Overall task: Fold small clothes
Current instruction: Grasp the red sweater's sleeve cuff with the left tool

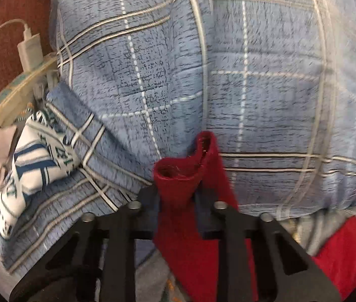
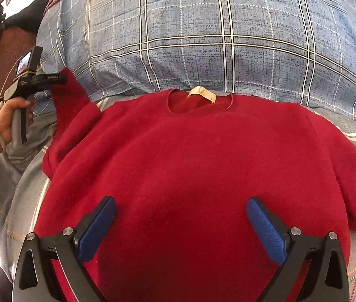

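A red sweater [image 2: 198, 156] lies flat, front up, on a grey bedsheet [image 2: 19, 196], its neck with a tan label [image 2: 200, 93] toward a blue plaid pillow [image 2: 203, 37]. My left gripper [image 1: 179, 201] is shut on the cuff of the sweater's left sleeve [image 1: 185, 173], which bunches up between the pads. The right wrist view shows that gripper [image 2: 56, 81] in a person's hand [image 2: 9, 115], lifting the sleeve [image 2: 69, 98] at the left. My right gripper [image 2: 180, 226] hovers open over the sweater's lower body, blue pads wide apart, nothing between them.
The plaid pillow [image 1: 203, 63] fills the far side. A power strip [image 1: 14, 95] with a white charger [image 1: 29, 50] and cable lies at the left on a brown surface [image 1: 6, 7]. A folded white and blue cloth [image 1: 34, 166] sits by the pillow's corner.
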`<state>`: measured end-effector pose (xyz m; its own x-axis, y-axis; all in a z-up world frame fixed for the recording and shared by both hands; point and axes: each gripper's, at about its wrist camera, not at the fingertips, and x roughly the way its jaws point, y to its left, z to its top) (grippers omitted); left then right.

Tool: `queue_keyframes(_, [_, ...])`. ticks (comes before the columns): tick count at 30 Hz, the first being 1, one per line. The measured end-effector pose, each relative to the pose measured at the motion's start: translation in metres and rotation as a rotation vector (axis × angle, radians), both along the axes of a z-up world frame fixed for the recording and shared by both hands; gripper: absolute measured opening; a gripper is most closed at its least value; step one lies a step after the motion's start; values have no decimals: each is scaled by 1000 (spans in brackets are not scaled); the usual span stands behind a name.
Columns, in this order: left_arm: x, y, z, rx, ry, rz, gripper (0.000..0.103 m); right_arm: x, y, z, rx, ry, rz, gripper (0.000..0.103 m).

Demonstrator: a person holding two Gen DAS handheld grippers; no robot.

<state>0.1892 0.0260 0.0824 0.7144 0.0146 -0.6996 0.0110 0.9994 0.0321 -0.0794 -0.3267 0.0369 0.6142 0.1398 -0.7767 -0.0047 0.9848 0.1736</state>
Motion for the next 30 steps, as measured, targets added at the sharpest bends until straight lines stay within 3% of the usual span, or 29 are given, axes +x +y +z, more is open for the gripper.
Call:
queue_keyframes(3, [-24,0,13,-30,-19,-19,10,0,-1,2,2,1,-5,102])
queue_keyframes(9, [-96,-13,58,-57,-30,-129,9,-8,-4,14,10,-14,-21,102])
queue_keyframes(13, [-135,-48,90,-125,-23,-215,9,-17,-8,28,2,-41,-41,102])
queue_keyframes(18, [-179,-120,119,-180,-18,-360,9,-32,-22,45,20,-66,-84,102])
queue_keyframes(23, [-210,-193,110,-252,25,-480,9,-44,-44,62,14,-87,-133,102])
queue_keyframes(27, [-227,-251,73,-301,120,-532,9,-55,-75,73,40,-96,-194,102])
queue_keyframes(30, [-249,-295,45,-254,143,-573,9,-62,-102,74,66,-79,-247,102])
